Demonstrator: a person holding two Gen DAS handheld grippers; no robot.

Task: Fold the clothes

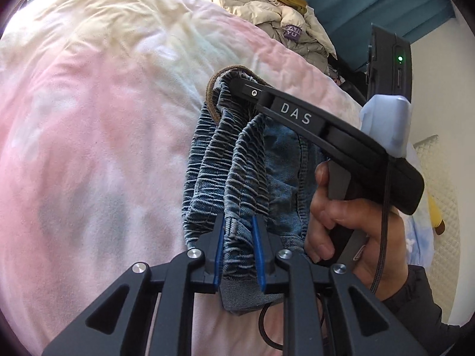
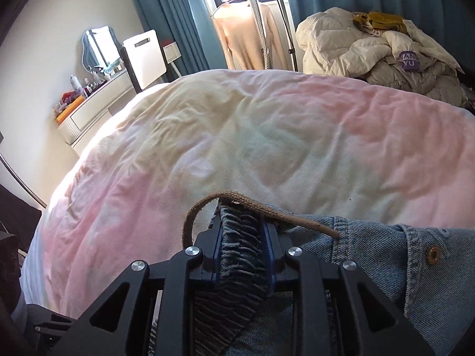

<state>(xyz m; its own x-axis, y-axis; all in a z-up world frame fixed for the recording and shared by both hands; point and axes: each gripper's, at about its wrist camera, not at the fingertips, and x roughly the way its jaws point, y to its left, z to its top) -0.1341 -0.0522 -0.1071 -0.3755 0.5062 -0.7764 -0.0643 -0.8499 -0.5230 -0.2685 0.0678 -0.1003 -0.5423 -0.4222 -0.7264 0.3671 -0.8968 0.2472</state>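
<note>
Plainly, both sets of jaws are clamped on the same garment: the left gripper (image 1: 239,249) has its blue-padded fingers (image 1: 219,252) closed on the gathered elastic waistband (image 1: 225,166) of the denim trousers (image 1: 282,163), and the right gripper (image 2: 242,246) pinches another part of that ruched band, seen from the left wrist view as the black arm marked DAS reaching to the band's far end. Holding the waistband at two separate points looks like a way to keep the top edge spread and level, so the legs can hang or lie straight before a fold; that is a judgement, not something shown. A brown drawstring (image 2: 237,200) loops out of the band and over the right jaws, free and liable to get trapped in a crease. Beside the right gripper the denim shows a flat panel with a seam and a metal rivet (image 2: 432,255), so part of the cloth lies to the right of the grasp. The person's right hand (image 1: 344,222) wraps the handle of that gripper, its cable trailing down. Under the trousers spreads the bed (image 2: 267,136), covered in a pink, white and pale yellow quilt, broad and soft enough to lay the garment on. At its far side a pile of cream padded jackets (image 2: 371,44) sits well apart from the work, with teal curtains (image 2: 166,14) behind
</note>
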